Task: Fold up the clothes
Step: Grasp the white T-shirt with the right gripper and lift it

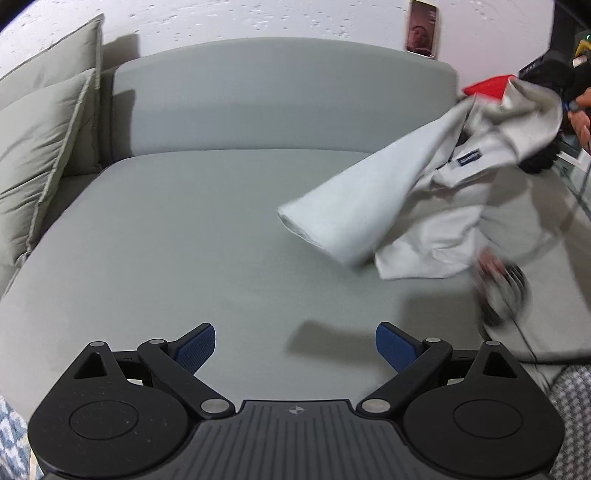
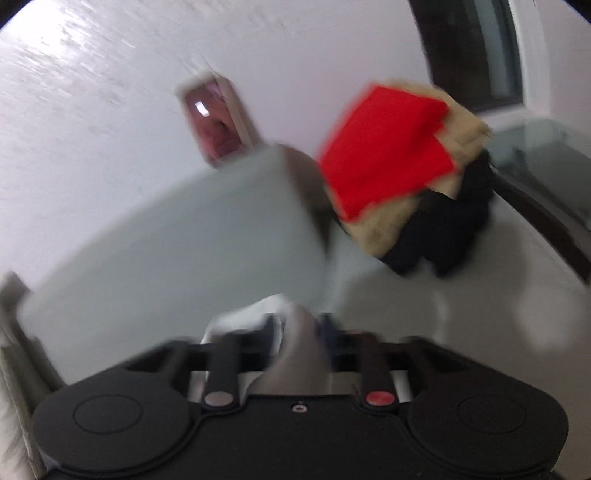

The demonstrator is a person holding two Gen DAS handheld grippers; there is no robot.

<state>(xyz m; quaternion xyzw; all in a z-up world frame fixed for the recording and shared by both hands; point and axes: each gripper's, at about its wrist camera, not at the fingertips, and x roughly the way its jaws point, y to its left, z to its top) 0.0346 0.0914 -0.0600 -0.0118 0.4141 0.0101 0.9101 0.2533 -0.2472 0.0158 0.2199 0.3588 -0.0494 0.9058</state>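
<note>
Left gripper (image 1: pixel 295 345): nearest to us in the left wrist view, its blue pads (image 1: pixel 197 347) spread wide, nothing between them, hovering over bare cushion.
Sofa seat (image 1: pixel 177 236): we see a grey cushion under both tools, with the grey backrest (image 1: pixel 280 99) behind it.
Pale grey shirt (image 1: pixel 413 199): we find it on the right side of the seat, partly lifted, one sleeve-like roll hanging toward the middle, a small dark label on it.
Right gripper (image 2: pixel 297 325): in its own blurred view we see the jaws drawn in on a bunch of the pale grey cloth, pinched between them.
Person's hand (image 1: pixel 581 122): we catch it at the far right edge, beside the raised cloth.
Clothes pile (image 2: pixel 402 158): red on top, tan beneath, black lowest, heaped by the sofa's right end.
Pillows (image 1: pixel 44 147): two greenish ones stand at the left.
Wall frame (image 1: pixel 423 31): a small picture hangs behind the backrest.
</note>
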